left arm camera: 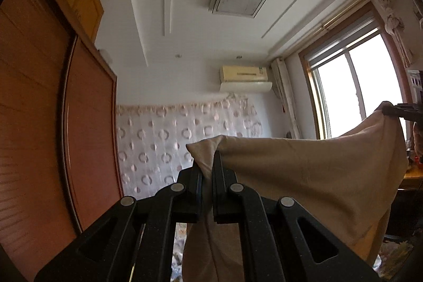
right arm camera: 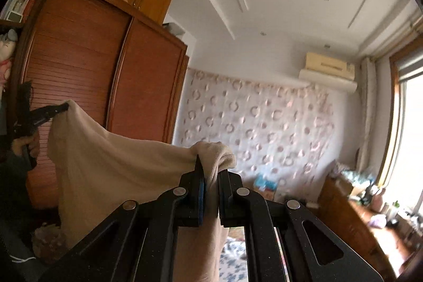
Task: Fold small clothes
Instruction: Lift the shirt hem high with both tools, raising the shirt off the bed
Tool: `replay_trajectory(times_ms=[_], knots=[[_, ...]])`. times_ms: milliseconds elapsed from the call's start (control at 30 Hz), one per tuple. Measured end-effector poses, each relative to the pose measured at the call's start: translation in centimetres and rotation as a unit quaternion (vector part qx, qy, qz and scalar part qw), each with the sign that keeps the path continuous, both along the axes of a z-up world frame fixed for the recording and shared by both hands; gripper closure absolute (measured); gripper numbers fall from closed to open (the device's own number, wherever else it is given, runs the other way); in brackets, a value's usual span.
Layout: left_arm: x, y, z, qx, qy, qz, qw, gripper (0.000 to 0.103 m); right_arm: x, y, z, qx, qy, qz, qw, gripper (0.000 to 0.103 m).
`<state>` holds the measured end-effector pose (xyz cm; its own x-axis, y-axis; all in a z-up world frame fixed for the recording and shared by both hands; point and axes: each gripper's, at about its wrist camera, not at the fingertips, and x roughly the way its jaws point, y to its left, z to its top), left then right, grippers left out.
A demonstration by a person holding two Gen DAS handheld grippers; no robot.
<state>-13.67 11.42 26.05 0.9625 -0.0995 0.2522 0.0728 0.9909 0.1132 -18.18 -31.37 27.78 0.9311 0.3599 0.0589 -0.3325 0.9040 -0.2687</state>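
Note:
A beige garment [left arm camera: 304, 176] hangs stretched in the air between both grippers. My left gripper [left arm camera: 207, 171] is shut on one top corner of it, with cloth bunched above the fingertips. My right gripper [right arm camera: 211, 173] is shut on the other top corner of the beige garment [right arm camera: 111, 165]. The right gripper also shows at the right edge of the left wrist view [left arm camera: 396, 110], and the left gripper at the left edge of the right wrist view [right arm camera: 56, 109]. Both cameras point upward toward the ceiling. The cloth's lower part hangs out of sight.
A wooden wardrobe [right arm camera: 105, 65] stands on the left. A patterned curtain [right arm camera: 259, 123] covers the far wall under an air conditioner [right arm camera: 327, 70]. A window [left arm camera: 351, 86] is on the right, with a cluttered wooden desk [right arm camera: 364, 218] below it. A floral bedspread [right arm camera: 235, 258] lies below.

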Motion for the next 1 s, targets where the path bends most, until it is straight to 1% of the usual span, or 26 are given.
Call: replay_trajectory(times_ms=[67,133,167,200,267,300,333,367,400,433,567,700,733,767,900,1000], knots=[[-0.7,0.1,0.7,0.003,-0.013,0.002,0.9999,0.097,-1.4,0.1,0.7,-0.008,-0.011,-0.009,1.000,0.095],[-0.9,-0.3,1.1,0.005,-0.020,0.001,0.9998,0.097,-2.3,0.6,0.7,-0.012,-0.018,-0.013,1.000,0.095],[-1.0,-0.3,1.3,0.006,-0.023,0.001,0.9997,0.097,-3.1,0.6,1.2,-0.014,-0.023,-0.016,1.000,0.095],[-1.0,-0.5,1.6,0.010,-0.025,0.002,0.9996,0.097,-3.1,0.8,0.9,-0.014,-0.027,-0.019,0.999,0.095],[-0.8,-0.9,1.7,0.016,-0.025,0.005,0.9996,0.097,-3.2,1.1,1.2,-0.017,-0.032,-0.023,0.999,0.095],[-0.5,-1.2,1.5,0.018,-0.022,0.005,0.9996,0.097,-2.4,2.2,-0.4,-0.019,-0.033,-0.025,0.999,0.095],[-0.2,-1.3,1.4,0.018,-0.019,0.006,0.9996,0.097,-1.3,2.7,-1.2,-0.020,-0.032,-0.028,0.999,0.095],[0.2,-1.3,1.3,0.017,-0.015,0.006,0.9997,0.097,-1.2,2.8,-1.3,-0.023,-0.030,-0.033,0.999,0.095],[0.8,-1.6,0.9,0.018,-0.008,0.007,0.9998,0.097,-0.5,3.2,-2.7,-0.026,-0.028,-0.037,0.999,0.095],[1.6,-1.7,0.5,0.017,-0.001,0.009,0.9998,0.097,0.5,2.9,-3.0,-0.028,-0.024,-0.042,0.998,0.095],[6.7,-2.5,-1.7,0.020,0.040,0.021,0.9988,0.097,4.3,3.9,-3.7,-0.036,0.009,-0.063,0.997,0.096],[14.0,-2.9,-5.0,0.019,0.089,0.037,0.9952,0.097,11.3,4.3,-7.0,-0.045,0.056,-0.073,0.995,0.095],[15.6,-3.0,-5.9,0.013,0.119,0.039,0.9920,0.097,12.9,4.3,-8.0,-0.045,0.065,-0.070,0.994,0.095],[17.9,-2.9,-7.2,0.014,0.132,0.046,0.9901,0.097,14.7,4.4,-9.0,-0.045,0.072,-0.066,0.994,0.095],[24.4,-3.3,-10.9,0.020,0.180,0.061,0.9815,0.097,21.9,4.6,-13.3,-0.028,0.105,-0.046,0.993,0.095],[29.4,-3.4,-14.0,0.016,0.224,0.062,0.9725,0.097,27.5,4.9,-16.4,-0.028,0.133,-0.053,0.989,0.095]])
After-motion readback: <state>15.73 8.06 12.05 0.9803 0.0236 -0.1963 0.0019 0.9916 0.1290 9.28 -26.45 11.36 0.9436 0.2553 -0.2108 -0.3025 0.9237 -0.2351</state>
